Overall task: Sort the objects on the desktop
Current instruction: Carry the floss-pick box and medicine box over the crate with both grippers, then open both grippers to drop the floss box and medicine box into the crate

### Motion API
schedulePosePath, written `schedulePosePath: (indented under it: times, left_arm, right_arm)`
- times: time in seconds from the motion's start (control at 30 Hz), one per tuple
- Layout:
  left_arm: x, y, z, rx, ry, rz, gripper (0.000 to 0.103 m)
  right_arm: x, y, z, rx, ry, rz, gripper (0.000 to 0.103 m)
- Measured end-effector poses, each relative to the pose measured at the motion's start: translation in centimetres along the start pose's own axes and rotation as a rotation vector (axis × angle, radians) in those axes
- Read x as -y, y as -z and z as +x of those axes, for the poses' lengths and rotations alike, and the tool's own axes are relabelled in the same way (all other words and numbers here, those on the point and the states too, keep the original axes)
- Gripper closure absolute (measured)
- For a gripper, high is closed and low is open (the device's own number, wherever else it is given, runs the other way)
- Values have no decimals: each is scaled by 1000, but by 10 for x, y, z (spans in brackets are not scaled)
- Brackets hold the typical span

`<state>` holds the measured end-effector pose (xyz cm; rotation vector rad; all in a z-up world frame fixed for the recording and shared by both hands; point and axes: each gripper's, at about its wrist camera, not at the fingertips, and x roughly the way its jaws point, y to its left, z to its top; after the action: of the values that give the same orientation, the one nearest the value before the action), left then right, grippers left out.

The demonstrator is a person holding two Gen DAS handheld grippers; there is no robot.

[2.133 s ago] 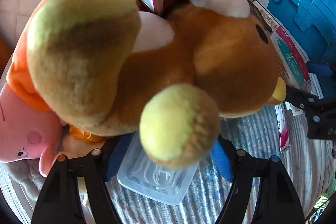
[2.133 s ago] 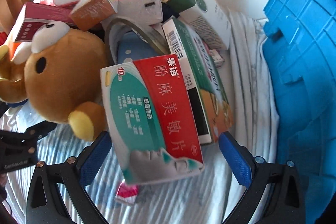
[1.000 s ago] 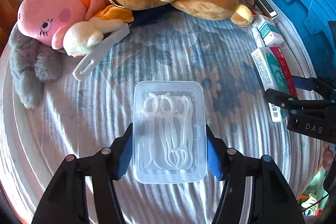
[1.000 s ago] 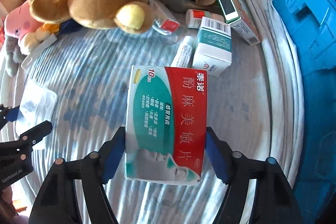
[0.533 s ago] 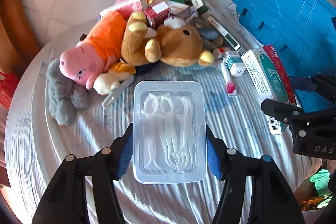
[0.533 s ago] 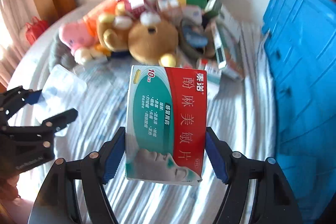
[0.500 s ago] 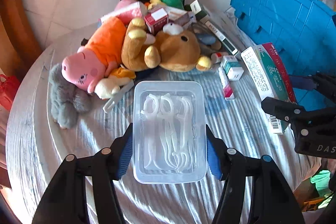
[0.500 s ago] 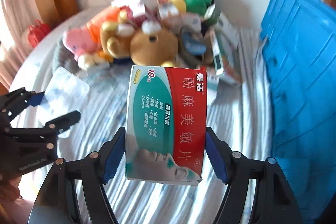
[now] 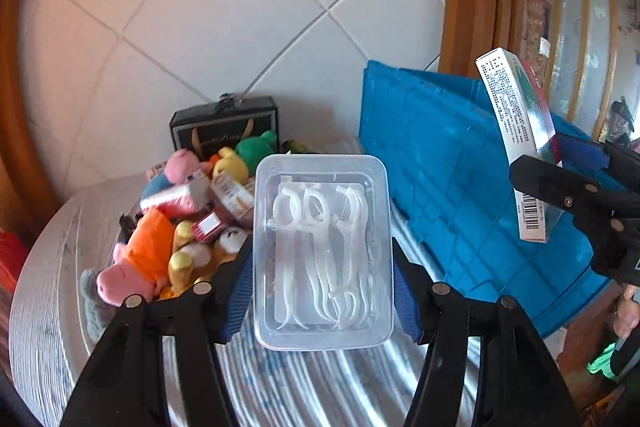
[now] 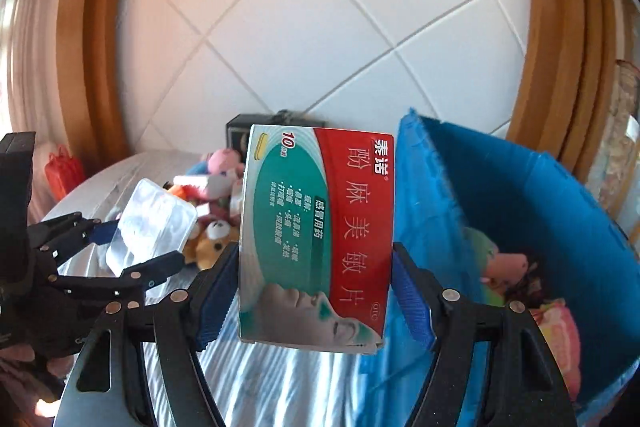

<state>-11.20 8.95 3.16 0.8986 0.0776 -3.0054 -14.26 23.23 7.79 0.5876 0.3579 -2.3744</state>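
My left gripper (image 9: 323, 287) is shut on a clear plastic box of white floss picks (image 9: 322, 251) and holds it high above the table. My right gripper (image 10: 316, 291) is shut on a red and green medicine box (image 10: 316, 235), lifted beside the rim of the blue bin (image 10: 532, 211). The medicine box (image 9: 516, 131) also shows at the right of the left wrist view, and the floss box (image 10: 150, 223) at the left of the right wrist view.
A pile of plush toys and small boxes (image 9: 184, 223) lies on the round table with a striped cloth (image 9: 48, 267), a dark box (image 9: 224, 131) behind it. The blue bin (image 9: 452, 187) at the right holds plush toys (image 10: 508, 267). A tiled wall is behind.
Both grippers have risen well above the table with their boxes. The right gripper has moved toward the blue bin, whose inside now shows.
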Motion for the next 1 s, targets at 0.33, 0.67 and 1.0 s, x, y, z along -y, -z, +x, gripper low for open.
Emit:
schedulePosePath:
  times: [0.33, 0.67, 1.0]
  left_arm:
    - [115, -78, 7, 117, 173, 102, 44]
    - [224, -127, 60, -12, 295, 251, 44]
    - [252, -116, 106, -200, 313, 276, 44]
  right_arm:
    - [123, -8, -43, 106, 289, 85, 30]
    - [205, 6, -15, 49, 505, 152, 30]
    - [206, 10, -7, -12, 521, 201, 30]
